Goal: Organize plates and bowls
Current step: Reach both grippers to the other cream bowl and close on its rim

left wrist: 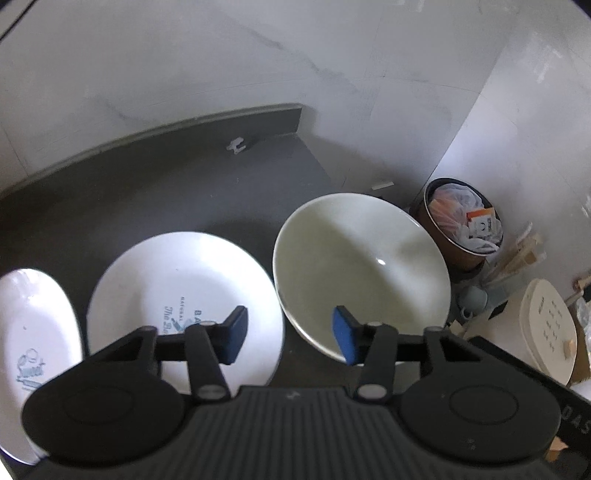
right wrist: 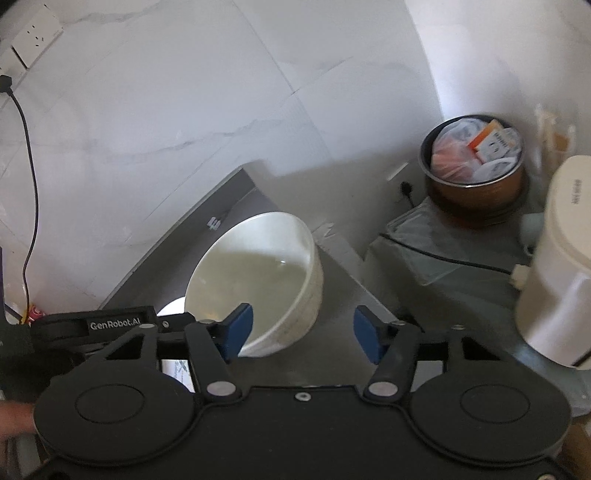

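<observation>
A large white bowl (left wrist: 362, 273) stands on the dark grey table (left wrist: 166, 199) near its right edge. It also shows in the right wrist view (right wrist: 258, 280). To its left lies a round white plate with blue print (left wrist: 177, 295), and further left a second printed white plate (left wrist: 33, 332), cut off by the frame. My left gripper (left wrist: 290, 339) is open and empty, above the gap between plate and bowl. My right gripper (right wrist: 303, 332) is open and empty, its left pad at the bowl's near rim. The left gripper's body (right wrist: 92, 325) shows at the left in the right wrist view.
Beyond the table's right edge, on the floor, stand a brown bin (left wrist: 465, 225) full of rubbish and a white lidded appliance (right wrist: 557, 266). A black cable (right wrist: 29, 155) hangs from a wall socket (right wrist: 35, 35). A white tiled wall stands behind the table.
</observation>
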